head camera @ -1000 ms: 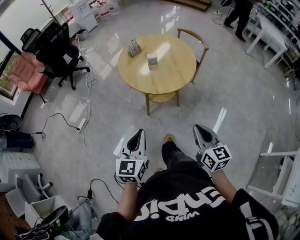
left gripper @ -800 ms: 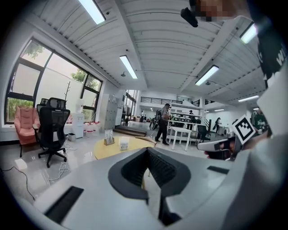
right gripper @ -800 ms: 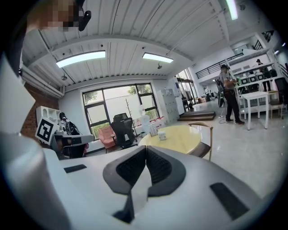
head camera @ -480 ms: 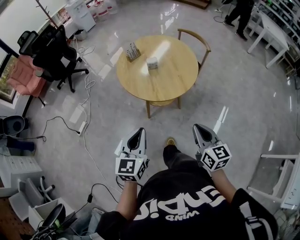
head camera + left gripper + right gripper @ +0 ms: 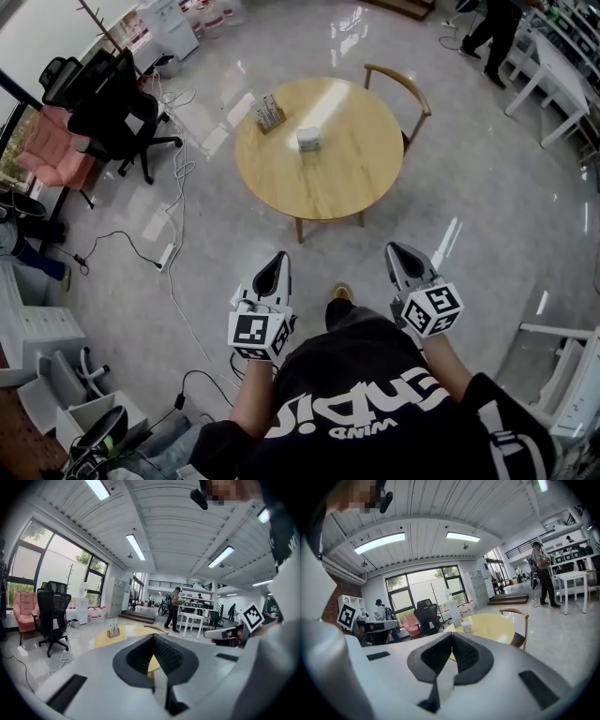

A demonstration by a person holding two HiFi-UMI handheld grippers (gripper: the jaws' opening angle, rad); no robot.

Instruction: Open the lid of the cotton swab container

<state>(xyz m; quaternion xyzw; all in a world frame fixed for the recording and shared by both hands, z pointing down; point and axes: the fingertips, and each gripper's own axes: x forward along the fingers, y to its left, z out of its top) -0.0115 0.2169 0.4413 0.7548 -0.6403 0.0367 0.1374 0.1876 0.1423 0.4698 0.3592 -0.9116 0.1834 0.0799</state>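
Glossy grey floor fills the head view, and a round wooden table [image 5: 328, 187] stands far ahead of the person. On the table's far half sits the small white swab container [image 5: 308, 140]. It is too small here to show how its lid sits. A rack [image 5: 269, 112] of small upright items stands to its left, near the rim. A wooden chair [image 5: 405, 86] is at the table's far right. A black office chair [image 5: 112, 108] stands well off to the left among cables.

Both grippers hang near the person's body, side by side and pointing toward the table, well apart from it. The left gripper [image 5: 277, 258] has its dark fingers [image 5: 138, 656] pressed together tip to tip, with nothing between them. The right gripper [image 5: 395, 250] is the same, its fingers [image 5: 436, 654] closed on nothing. In the right gripper view the container [image 5: 466, 627] shows on the distant table, just above and right of the closed tips, touched by neither gripper.
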